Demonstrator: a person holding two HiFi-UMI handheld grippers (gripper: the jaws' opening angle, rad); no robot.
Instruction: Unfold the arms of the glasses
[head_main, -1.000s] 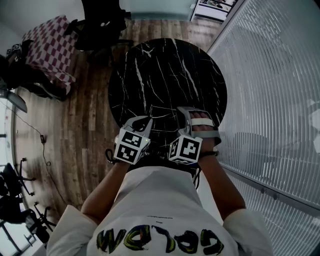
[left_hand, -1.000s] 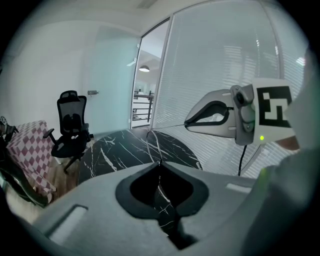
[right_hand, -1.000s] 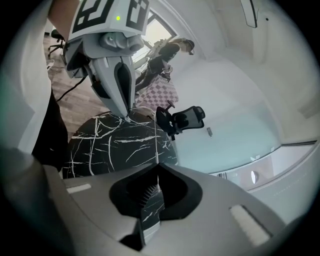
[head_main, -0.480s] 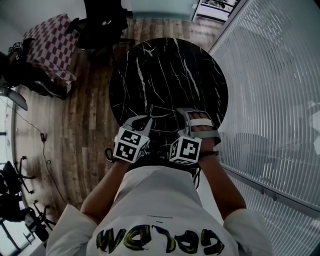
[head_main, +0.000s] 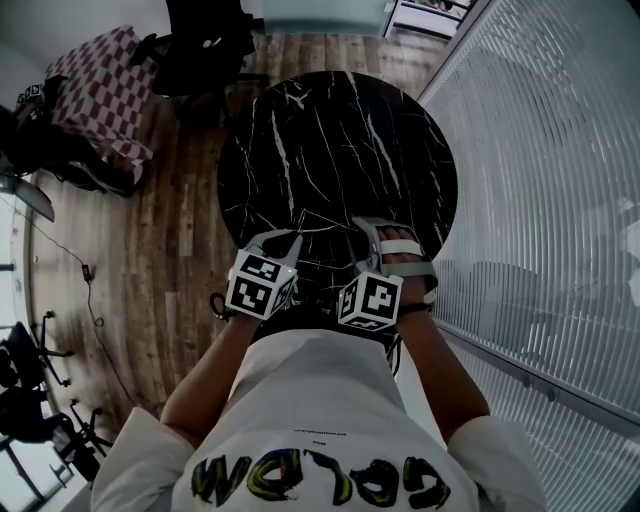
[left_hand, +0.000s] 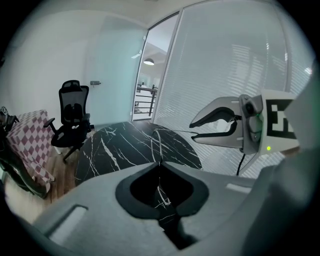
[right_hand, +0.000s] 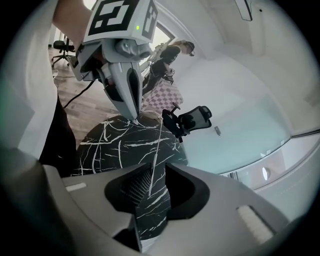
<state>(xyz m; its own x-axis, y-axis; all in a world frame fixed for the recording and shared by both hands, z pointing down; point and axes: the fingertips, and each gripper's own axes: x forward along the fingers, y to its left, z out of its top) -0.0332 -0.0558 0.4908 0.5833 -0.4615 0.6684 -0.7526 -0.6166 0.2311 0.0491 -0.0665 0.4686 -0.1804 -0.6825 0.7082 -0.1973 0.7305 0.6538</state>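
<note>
The glasses (left_hand: 152, 145) are held in the air over the near edge of the black marble tabletop (head_main: 340, 130), between the two grippers. They are thin wire, and the head view does not show them clearly.

In the left gripper view one rim stands as a narrow loop just past the jaw tips. From there one arm (right_hand: 156, 157) stretches out sideways to the other gripper, so its long axis runs crosswise in front of the person, from left to right. In the right gripper view the same arm runs nearly straight away from the camera, from between the jaws towards the left gripper's tip.

The left hand-held gripper (left_hand: 159, 164) has its jaws closed together, pinching the wire frame at the tips. It points down at a slant towards the tabletop.

The right hand-held gripper (right_hand: 152, 184) has just been opening its jaws. They now stand a narrow way apart with the arm passing between them, and there is a gap on each side, so the pads do not press on it. It also slants downward, with its tips close to the left gripper's.
</note>
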